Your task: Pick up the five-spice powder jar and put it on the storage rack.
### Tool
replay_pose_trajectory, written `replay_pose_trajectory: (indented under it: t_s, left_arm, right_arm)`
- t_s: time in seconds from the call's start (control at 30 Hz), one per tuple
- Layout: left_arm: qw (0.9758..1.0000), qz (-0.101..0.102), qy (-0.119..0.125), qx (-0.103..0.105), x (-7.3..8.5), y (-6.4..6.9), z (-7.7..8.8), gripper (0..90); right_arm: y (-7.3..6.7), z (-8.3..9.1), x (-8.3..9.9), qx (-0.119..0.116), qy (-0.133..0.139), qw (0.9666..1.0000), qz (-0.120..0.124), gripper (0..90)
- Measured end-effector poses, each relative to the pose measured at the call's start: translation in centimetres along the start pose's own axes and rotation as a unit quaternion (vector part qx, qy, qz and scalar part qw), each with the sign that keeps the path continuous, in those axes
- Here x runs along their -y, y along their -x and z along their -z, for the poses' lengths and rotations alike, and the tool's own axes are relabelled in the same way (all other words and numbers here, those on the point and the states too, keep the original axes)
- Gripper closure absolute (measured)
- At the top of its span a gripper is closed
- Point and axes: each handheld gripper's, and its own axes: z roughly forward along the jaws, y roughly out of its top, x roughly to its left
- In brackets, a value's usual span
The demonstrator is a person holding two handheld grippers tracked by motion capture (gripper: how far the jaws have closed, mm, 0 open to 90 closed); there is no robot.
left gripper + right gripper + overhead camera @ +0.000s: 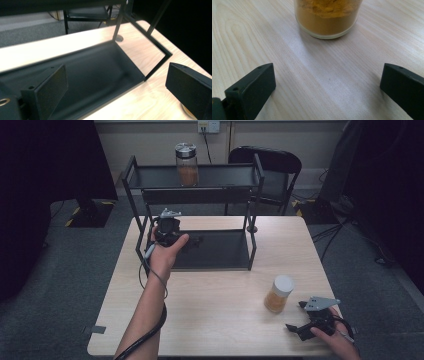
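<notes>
A: What carries everything?

B: A pale wooden table (215, 320) with rounded corners stands on grey carpet. Behind it run a cream wall with a socket, one black chair (270, 165) and dark curtains at both sides of the room.

A: And what stands on the table?

B: One black metal two-tier rack (200, 200) sits at the far edge, toward the far left corner. Its upper shelf holds one glass jar with a silver lid (186, 164), filled with brownish powder.

A: How many jars are there in all?

B: Two. The second, a white-lidded jar of orange-brown powder (279, 294), stands upright on the bare wood near the near right corner, well apart from the rack.

A: How many grippers?

B: Two, one in each hand. The left gripper (192, 241) hangs at the left end of the rack's lower shelf, its jaws spread wide over the dark tray with nothing between them. In the left gripper view the shelf (100, 72) lies just ahead.

A: And the right one?

B: The right gripper (295, 316) rests low by the near right corner, just beside the white-lidded jar and pointing at it. Its jaws stand wide and empty, and in the right gripper view the jar's base (327, 22) stands ahead, not touching them.
</notes>
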Motion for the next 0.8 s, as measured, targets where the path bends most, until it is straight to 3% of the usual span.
replay_pose_trajectory:
  t_s: [0.2, 0.8]
  left_arm:
    - [1.0000, -0.006, -0.004, -0.005, 1.9, 0.1, -0.8, 3.5]
    - [0.9993, -0.036, -0.009, 0.008, 6.3, 0.2, -2.8, 3.4]
  right_arm:
    - [0.0, 0.0, 0.0, 0.000, 0.000, 1.0000, 0.000, 0.0]
    - [0.0, 0.0, 0.0, 0.000, -0.001, 1.0000, 0.001, 0.0]
